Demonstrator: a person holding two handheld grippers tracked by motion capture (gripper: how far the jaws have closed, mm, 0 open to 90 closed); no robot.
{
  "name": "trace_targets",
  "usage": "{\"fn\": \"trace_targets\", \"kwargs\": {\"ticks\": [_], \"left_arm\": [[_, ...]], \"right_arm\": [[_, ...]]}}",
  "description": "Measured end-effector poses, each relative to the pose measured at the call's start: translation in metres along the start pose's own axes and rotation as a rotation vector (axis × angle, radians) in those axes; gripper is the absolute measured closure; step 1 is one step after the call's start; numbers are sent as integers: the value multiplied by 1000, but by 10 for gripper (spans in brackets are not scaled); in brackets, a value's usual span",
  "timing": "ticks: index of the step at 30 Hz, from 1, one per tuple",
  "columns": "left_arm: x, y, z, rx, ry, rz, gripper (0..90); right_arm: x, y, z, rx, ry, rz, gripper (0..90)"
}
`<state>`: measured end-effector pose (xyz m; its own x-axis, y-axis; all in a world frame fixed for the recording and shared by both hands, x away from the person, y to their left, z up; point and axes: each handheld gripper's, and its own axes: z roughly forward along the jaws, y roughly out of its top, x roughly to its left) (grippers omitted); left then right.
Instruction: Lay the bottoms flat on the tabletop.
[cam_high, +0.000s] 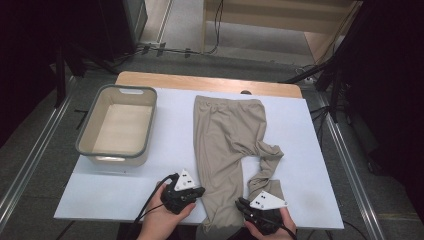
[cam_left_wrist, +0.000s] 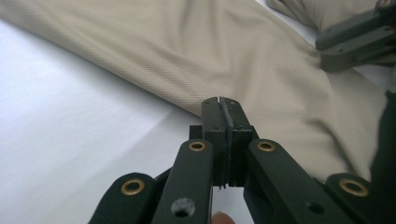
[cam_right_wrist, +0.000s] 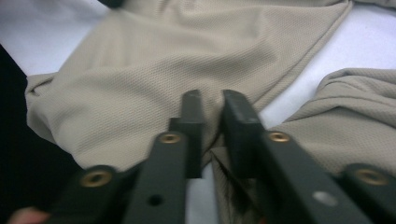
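You had the beige trousers (cam_high: 222, 145) spread flat on the white surface (cam_high: 300, 150) beside the basin (cam_high: 120, 125), your left claw (cam_left_wrist: 220, 105) clenched empty at their edge and your right claw (cam_right_wrist: 212, 109) clamping a fold of their fabric.

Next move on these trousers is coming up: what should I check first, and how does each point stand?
1. Left gripper shut at the edge of the trousers: ok.
2. Cloth pinched in it: cannot tell.
3. Right gripper gripping cloth: cannot tell, a narrow gap shows.
4. Leg between the grippers flat: ok.
5. Other leg flat: not ok, crumpled.
6. Basket apart from the trousers: ok.
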<state>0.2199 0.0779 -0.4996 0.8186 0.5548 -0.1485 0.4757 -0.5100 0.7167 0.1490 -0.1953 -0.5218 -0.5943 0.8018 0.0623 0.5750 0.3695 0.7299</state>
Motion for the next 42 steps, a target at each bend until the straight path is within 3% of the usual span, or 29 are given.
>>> {"fn": "trace_targets", "kwargs": {"ticks": [3, 7, 9, 10, 12, 15, 17, 21, 24, 29, 31, 34, 38, 42], "left_arm": [[9, -1, -18, -31, 0, -13, 900], [16, 0, -36, -72, 8, -18, 900], [21, -2, -43, -104, 14, -33, 900], [24, -3, -45, -117, 28, -51, 887], [30, -6, -45, -130, 41, -85, 768], [32, -10, -33, -104, 22, -86, 633], [31, -9, -25, -90, 21, -82, 571], [32, -6, -17, -88, 6, -91, 542], [33, -6, -14, -88, -2, -99, 541], [31, -4, -6, -69, -4, -90, 530], [31, -2, -2, -71, -5, -87, 525], [31, 4, 3, -87, -11, -80, 532], [27, 14, 12, -85, -63, -36, 707], [26, 20, 24, -62, -84, -5, 807]], "right_arm": [[0, 0, -1, 10, 30, -6, 869], [5, 4, -7, -27, 79, -5, 876], [6, 5, -11, -35, 74, -10, 876], [6, 5, -12, -36, 75, -10, 876], [4, 3, -12, -23, 73, 1, 873], [-2, -2, -12, 6, 52, 23, 871], [-4, -3, -13, 25, 8, 20, 872], [-14, -2, -20, 7, -62, 45, 877], [-25, -3, -25, 0, -115, 65, 877], [-39, -8, -29, 7, -163, 120, 877], [-41, -8, -30, 11, -169, 133, 866], [-40, -9, -30, -2, -146, 136, 752], [-34, -7, -33, -38, -99, 115, 603], [-19, -1, -42, -109, -112, 99, 587]]}}
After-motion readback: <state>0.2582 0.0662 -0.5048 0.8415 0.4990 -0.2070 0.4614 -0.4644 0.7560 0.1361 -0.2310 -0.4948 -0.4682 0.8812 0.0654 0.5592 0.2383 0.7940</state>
